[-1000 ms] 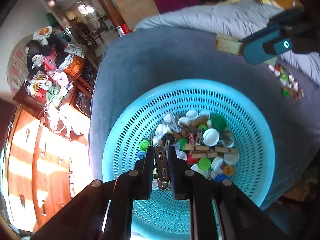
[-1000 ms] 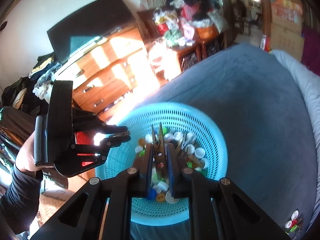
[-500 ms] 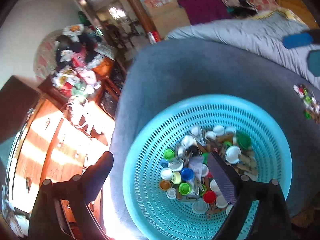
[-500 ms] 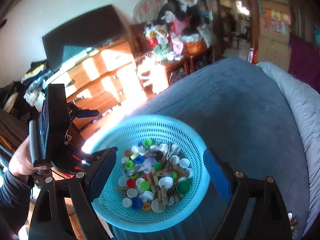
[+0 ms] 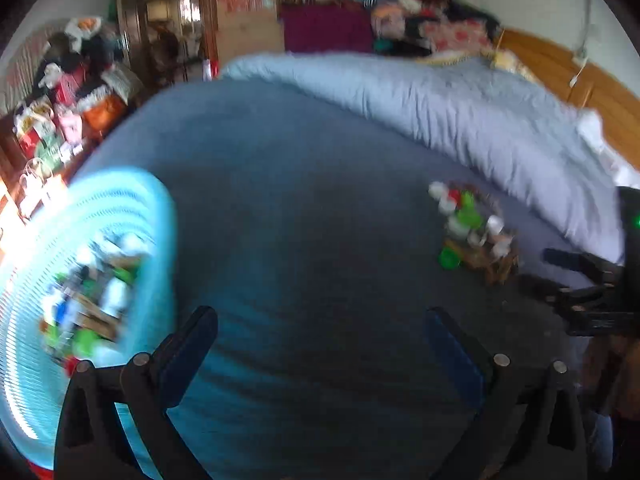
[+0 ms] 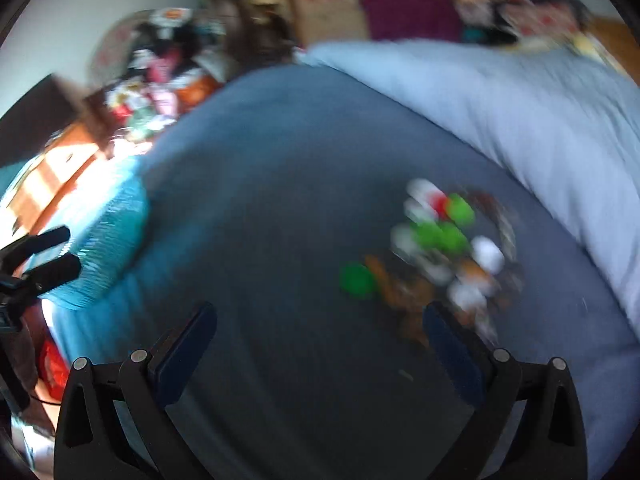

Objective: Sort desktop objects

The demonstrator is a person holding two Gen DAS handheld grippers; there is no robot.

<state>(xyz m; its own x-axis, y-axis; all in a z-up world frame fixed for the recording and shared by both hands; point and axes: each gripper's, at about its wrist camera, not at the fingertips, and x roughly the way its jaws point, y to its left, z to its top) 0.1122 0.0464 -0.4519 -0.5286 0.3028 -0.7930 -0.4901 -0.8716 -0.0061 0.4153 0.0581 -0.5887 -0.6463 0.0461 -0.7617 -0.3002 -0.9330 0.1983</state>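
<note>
Jaws of both units were opening, nothing between them. A second before, each had been shut on a clip-like item over the basket; those items are gone from the jaws, presumably dropped in. Left hand-held gripper [image 5: 320, 344] had swung away from the turquoise basket [image 5: 132, 200], now off to its left and heavily blurred, contents visible only as coloured smears. Right hand-held gripper [image 6: 320, 340] had swung likewise, basket edge far to its left. Loose pile of caps and clips [image 6: 444, 248] on the blue blanket [image 6: 280, 184] lay just ahead and right of the right jaws, touching neither; farther ahead-right of the left unit. Judgement: one deposit cycle done, both hands returning to the pile for the next pick. Pile remains unsorted.
</note>
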